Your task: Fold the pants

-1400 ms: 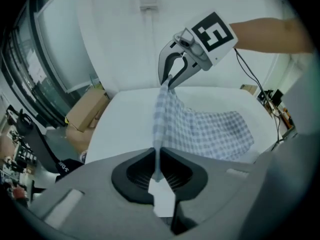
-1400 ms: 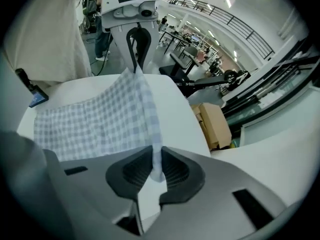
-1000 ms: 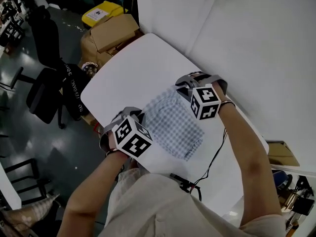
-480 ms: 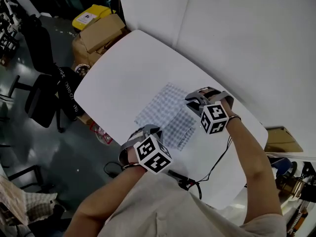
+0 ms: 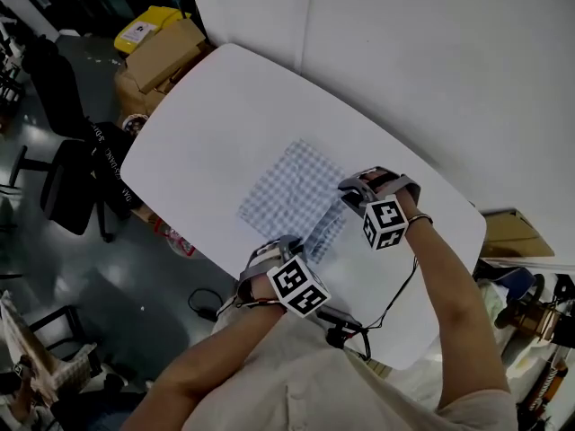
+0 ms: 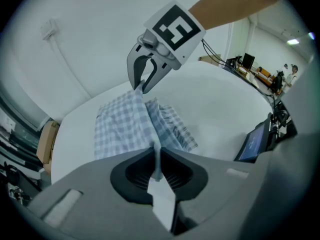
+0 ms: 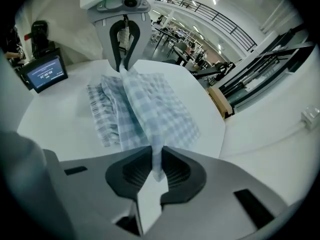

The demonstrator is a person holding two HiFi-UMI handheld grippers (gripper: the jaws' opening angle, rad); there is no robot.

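The blue-and-white checked pants [image 5: 289, 189] lie on the white table [image 5: 207, 115], partly doubled over, with a striped hem [image 6: 177, 129] on the near side. My left gripper [image 5: 277, 246] is at the cloth's near corner and is shut on a raised fold of the pants [image 6: 125, 124]. The right gripper [image 5: 352, 194] pinches the same raised edge at the other end, so the fold hangs stretched between the two. In the left gripper view the right gripper [image 6: 142, 84] faces me across the cloth. The right gripper view shows the left gripper [image 7: 122, 64] beyond the pants [image 7: 155, 109].
A small screen device [image 7: 45, 74] sits on the table near the person, with a black cable [image 5: 395, 290] running along the right arm. Cardboard boxes [image 5: 162, 52] and an office chair [image 5: 72, 182] stand on the floor to the left. A white wall [image 5: 431, 70] lies behind the table.
Both grippers have come down and toward the person with the held edge of the pants. The cloth now lies more doubled over on the table.
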